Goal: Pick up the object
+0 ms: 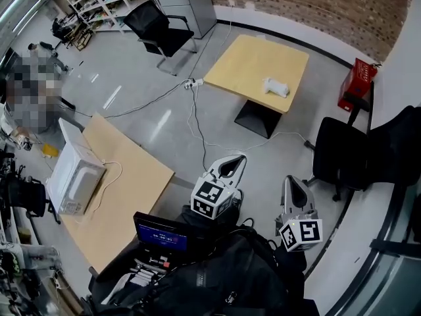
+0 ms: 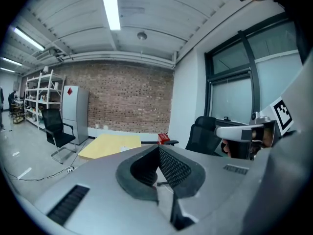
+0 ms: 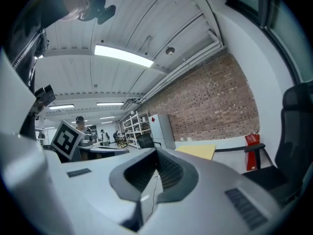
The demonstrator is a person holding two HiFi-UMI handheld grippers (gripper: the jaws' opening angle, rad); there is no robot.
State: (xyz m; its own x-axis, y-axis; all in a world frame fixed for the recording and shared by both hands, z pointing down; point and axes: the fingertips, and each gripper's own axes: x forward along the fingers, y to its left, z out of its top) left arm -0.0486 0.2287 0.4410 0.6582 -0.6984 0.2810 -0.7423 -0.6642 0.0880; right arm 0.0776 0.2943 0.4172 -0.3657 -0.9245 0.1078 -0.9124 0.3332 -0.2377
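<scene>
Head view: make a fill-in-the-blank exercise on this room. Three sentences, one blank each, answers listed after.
1. The jaws of the left gripper and the right gripper are both ____, with nothing between them.
2. The white object lies on the far table, which stands in front of a wall built of ____.
3. The microwave on the near table is ____ in colour.

Missing words: shut; brick; white.

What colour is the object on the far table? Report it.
White object; the head view shows it best.
</scene>
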